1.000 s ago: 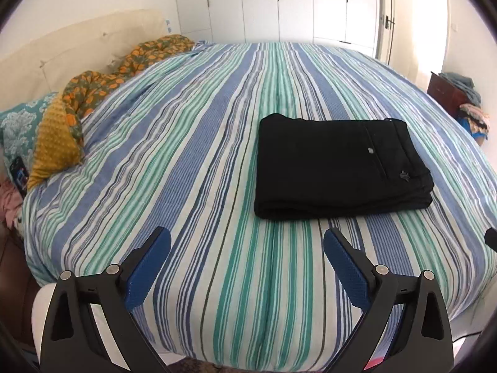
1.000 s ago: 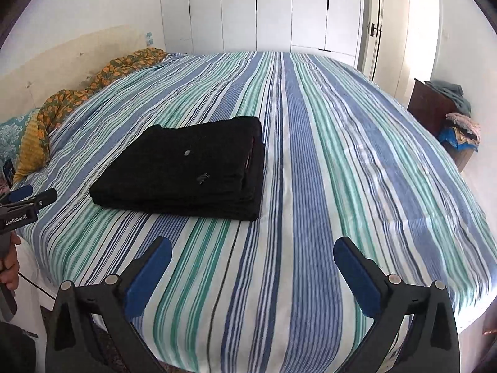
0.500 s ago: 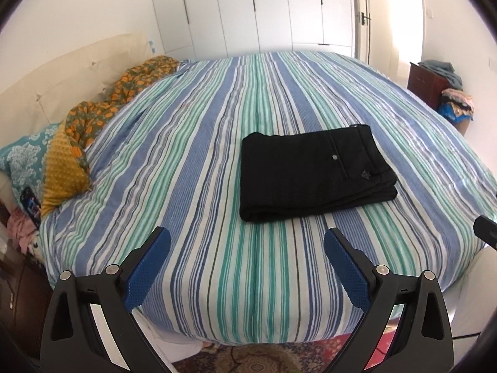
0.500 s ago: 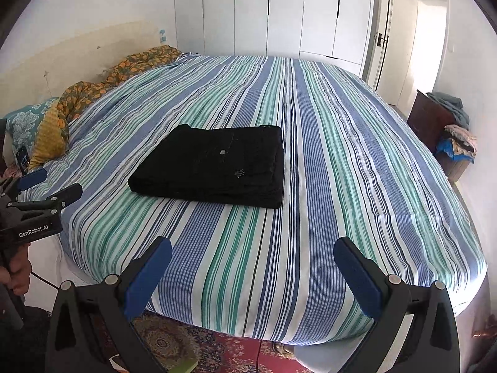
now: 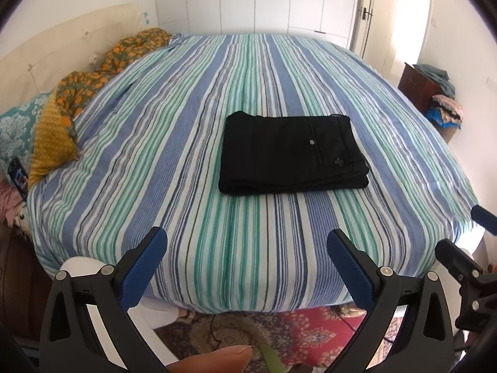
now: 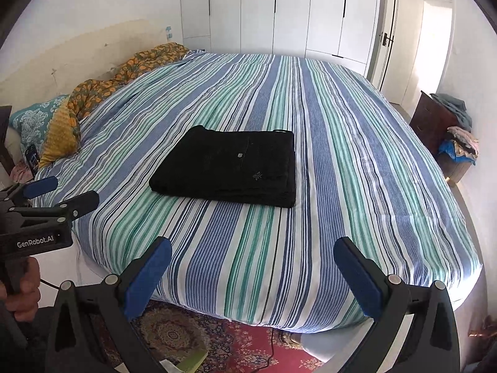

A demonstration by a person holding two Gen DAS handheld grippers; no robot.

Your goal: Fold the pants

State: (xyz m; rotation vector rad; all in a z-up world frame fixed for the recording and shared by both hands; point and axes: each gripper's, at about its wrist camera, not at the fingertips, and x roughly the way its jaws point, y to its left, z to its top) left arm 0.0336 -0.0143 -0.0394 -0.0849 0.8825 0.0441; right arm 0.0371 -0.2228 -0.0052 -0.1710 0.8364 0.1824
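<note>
A: Far left first, seen from the right wrist camera?

B: Bare hand [image 6: 21, 292] wrapped round a black handle, low at the frame edge. Above it, left gripper [image 6: 62, 193], level, aimed toward the bed's near left corner. 2 blue-padded fingers spread wide, nothing between them. Held off the mattress, over the floor side.

A: And from its own camera?

B: Same story: left gripper [image 5: 247, 267] with jaws splayed, pads [image 5: 144, 267] framing the near edge of the striped bedspread [image 5: 192, 143]. Touching no cloth. Fingertip of a hand poking in at the bottom edge.

A: Middle of the bed?

B: Black pants [image 5: 293, 152], folded into a flat rectangular stack, lying on the bedspread a little right of centre in the left view. 1 button and a small emblem facing up. Layered edges toward the cameras. Well apart from both grippers.

A: Right side?

B: Right gripper [image 6: 253, 279], also level and drawn back beyond the bed's near edge, above a patterned red rug [image 6: 230, 345]. Fingers wide apart, gripping nothing. Pants [image 6: 226, 168] ahead and slightly left of its centre line. In the left view, only a sliver of the right gripper's black frame at the right border.
</note>
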